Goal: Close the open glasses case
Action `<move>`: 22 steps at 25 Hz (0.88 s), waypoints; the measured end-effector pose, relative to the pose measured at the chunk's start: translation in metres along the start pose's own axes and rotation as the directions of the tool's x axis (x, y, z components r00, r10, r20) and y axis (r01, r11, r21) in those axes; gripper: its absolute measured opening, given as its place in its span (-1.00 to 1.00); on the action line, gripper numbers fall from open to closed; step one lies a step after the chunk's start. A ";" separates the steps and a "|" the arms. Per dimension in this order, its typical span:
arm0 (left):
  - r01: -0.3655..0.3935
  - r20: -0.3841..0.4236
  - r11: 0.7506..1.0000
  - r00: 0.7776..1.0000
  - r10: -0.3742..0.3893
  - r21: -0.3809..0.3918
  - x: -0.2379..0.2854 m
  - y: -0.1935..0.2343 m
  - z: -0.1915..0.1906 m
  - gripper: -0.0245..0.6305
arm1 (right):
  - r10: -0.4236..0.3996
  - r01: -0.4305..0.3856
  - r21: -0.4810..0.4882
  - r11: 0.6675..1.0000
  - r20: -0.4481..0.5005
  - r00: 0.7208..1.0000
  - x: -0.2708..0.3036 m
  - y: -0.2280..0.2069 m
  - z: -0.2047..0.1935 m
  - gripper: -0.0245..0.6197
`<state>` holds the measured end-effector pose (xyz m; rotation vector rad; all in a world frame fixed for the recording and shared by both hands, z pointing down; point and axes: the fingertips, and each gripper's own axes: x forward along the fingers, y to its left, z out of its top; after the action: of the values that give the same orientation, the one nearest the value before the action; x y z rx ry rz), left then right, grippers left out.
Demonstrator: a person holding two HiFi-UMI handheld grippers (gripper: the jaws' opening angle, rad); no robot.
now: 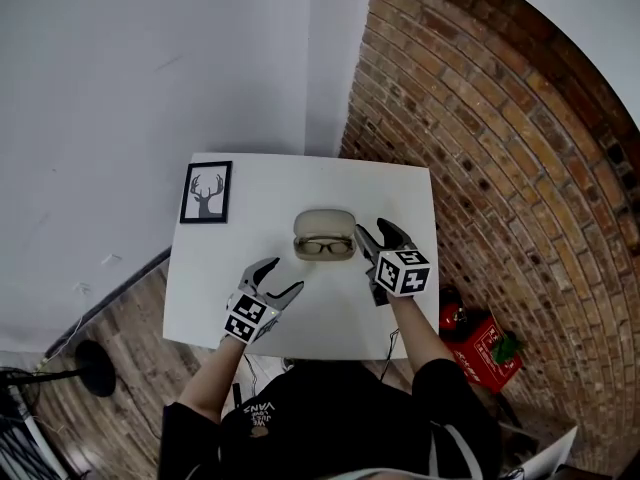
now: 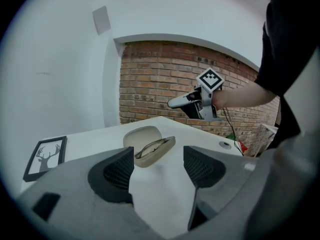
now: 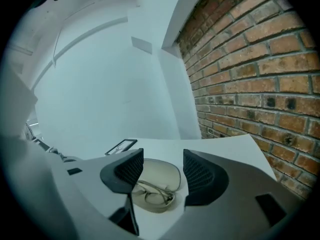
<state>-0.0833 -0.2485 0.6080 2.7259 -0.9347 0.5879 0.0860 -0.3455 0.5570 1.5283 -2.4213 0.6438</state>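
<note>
A beige glasses case (image 1: 325, 234) lies open in the middle of the white table (image 1: 290, 178), its lid raised at the far side and a pair of glasses (image 1: 325, 247) in its tray. My right gripper (image 1: 372, 230) hovers just right of the case, open, nothing between its pads. Its own view shows the case (image 3: 167, 176) close ahead, past the right gripper (image 3: 162, 171) tips. My left gripper (image 1: 282, 278) is open and empty, at the near left and farther from the case. In the left gripper view, the case (image 2: 150, 149) lies beyond the left gripper (image 2: 159, 169), and the right gripper (image 2: 176, 102) hangs above the case's right end.
A black-framed deer picture (image 1: 206, 192) lies at the table's far left corner. A brick wall (image 1: 480, 118) runs along the table's right side, and a white wall stands behind. A red bag (image 1: 480, 353) sits on the floor at the right.
</note>
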 end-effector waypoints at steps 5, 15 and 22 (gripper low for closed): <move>0.010 -0.048 1.000 0.999 -0.010 0.020 0.030 0.009 -0.007 0.00 | 0.005 -0.004 0.034 0.999 -0.030 1.000 0.042 -0.022 0.001 -0.22; 0.037 -0.079 0.998 0.996 -0.034 0.049 0.065 0.008 -0.016 -0.01 | -0.032 0.038 0.058 0.998 -0.101 0.994 0.111 -0.055 -0.006 -0.24; 0.056 -0.117 0.997 0.992 -0.048 0.062 0.075 0.001 -0.027 -0.01 | -0.051 0.051 -0.004 0.999 -0.201 0.978 0.143 -0.065 -0.025 -0.24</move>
<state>-0.0380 -0.2816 0.6646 2.7302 -0.8284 0.7694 0.0796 -0.4727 0.6519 1.4441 -2.2254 0.7504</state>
